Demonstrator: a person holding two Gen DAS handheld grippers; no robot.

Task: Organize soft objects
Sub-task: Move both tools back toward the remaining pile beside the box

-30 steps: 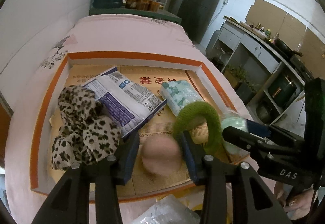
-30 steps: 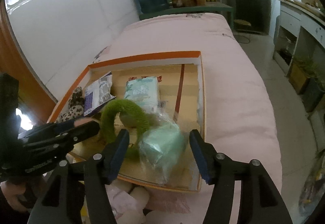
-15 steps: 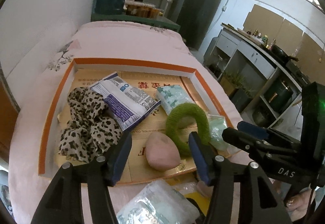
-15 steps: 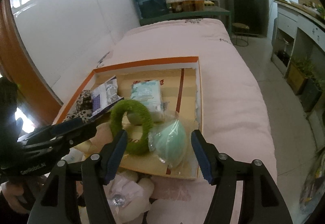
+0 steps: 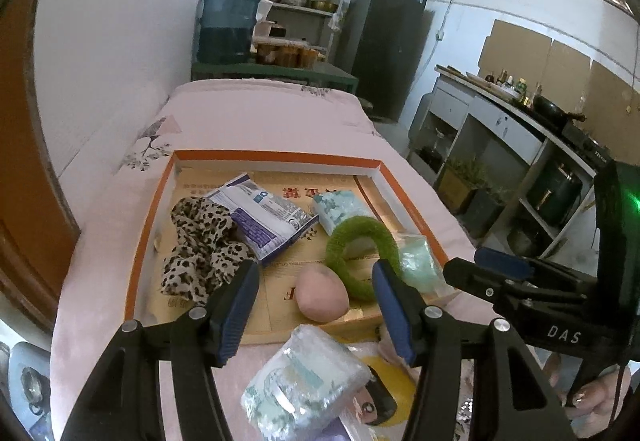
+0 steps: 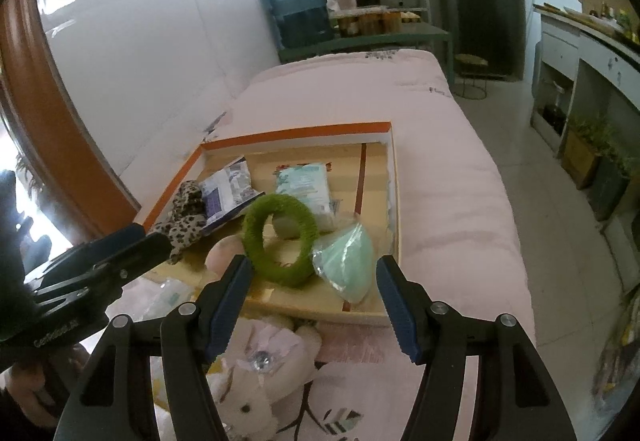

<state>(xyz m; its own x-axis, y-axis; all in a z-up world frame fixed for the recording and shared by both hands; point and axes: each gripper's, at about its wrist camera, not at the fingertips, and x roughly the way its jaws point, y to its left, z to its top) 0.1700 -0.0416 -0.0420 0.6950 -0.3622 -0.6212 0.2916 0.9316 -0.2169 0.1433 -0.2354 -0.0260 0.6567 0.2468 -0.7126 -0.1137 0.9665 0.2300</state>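
An orange-rimmed cardboard box lies on a pink bed. In it are a leopard-print cloth, a blue-white packet, a teal tissue pack, a green fuzzy ring, a pink soft egg and a bagged mint-green soft object. My left gripper is open and empty, above the box's near edge. My right gripper is open and empty, just short of the box. A wrapped tissue pack and a pink plush toy lie on the bed in front of the box.
The bed runs on beyond the box. A white wall is on the left and an orange wooden frame near left. A blue water bottle, shelves and a dark fridge stand at the far end. Kitchen counters are on the right.
Both grippers have pulled back and up from the box, staying open. The pink egg and the mint bag lie where they were. The tissue pack and plush came into view.
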